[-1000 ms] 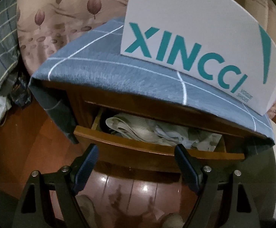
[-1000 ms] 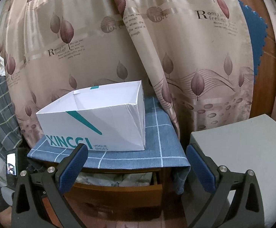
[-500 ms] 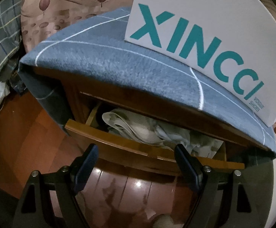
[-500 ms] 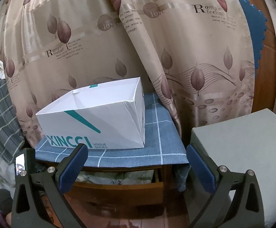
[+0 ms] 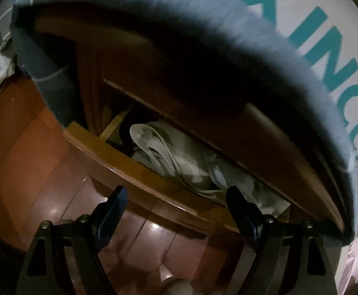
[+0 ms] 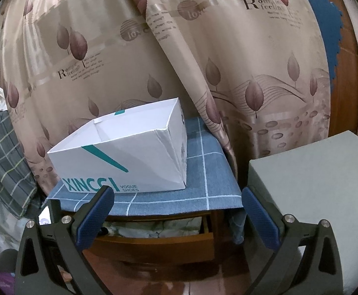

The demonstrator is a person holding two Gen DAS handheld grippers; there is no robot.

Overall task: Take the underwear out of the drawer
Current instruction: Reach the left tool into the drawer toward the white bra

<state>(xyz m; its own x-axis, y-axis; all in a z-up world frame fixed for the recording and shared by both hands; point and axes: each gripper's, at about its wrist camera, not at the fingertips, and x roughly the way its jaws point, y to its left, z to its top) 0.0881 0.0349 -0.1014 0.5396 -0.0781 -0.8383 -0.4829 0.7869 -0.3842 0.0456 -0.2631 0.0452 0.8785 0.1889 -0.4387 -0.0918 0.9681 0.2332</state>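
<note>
A wooden drawer stands pulled out of a nightstand, and pale patterned underwear lies crumpled inside it. My left gripper is open, right at the drawer's front edge, with nothing between its fingers; its right fingertip reaches over the cloth. In the right wrist view the same drawer shows from farther back with the pale underwear in it. My right gripper hangs open in front of the nightstand, holding nothing.
A blue checked cloth covers the nightstand top and overhangs the drawer. An open white shoe box marked XINCCI sits on it. A grey block stands right, a leaf-print curtain behind, plaid fabric left.
My left gripper has moved forward and lower, up to the drawer opening, so the underwear looms larger. The right gripper has held nearly still.
</note>
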